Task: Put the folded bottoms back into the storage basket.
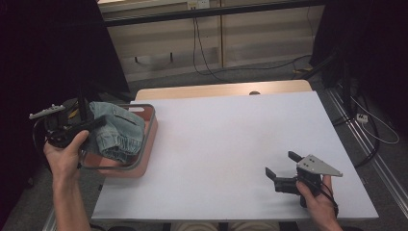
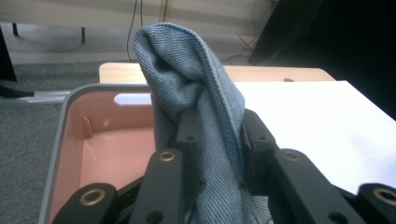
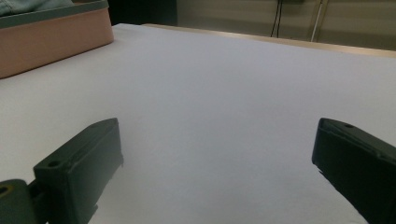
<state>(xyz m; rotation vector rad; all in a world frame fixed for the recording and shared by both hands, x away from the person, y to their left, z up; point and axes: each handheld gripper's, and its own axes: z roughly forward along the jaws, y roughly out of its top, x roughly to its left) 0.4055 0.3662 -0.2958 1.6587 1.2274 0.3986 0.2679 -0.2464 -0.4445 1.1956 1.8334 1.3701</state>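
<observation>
We judge the denim cloth, bunched over the pink basket at the table's left edge, could snag on the rim or spill outside if let go early, since part hangs past the frame; our left gripper pinches a fold tightly; our right gripper, near right, rests spread wide, holding nothing.

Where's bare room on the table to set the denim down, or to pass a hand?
The white tabletop is bare between the pink bin and the right hand-held gripper, back to the wooden far edge. The left edge is crowded: the left hand-held gripper holds the denim garment over the bin.
</observation>
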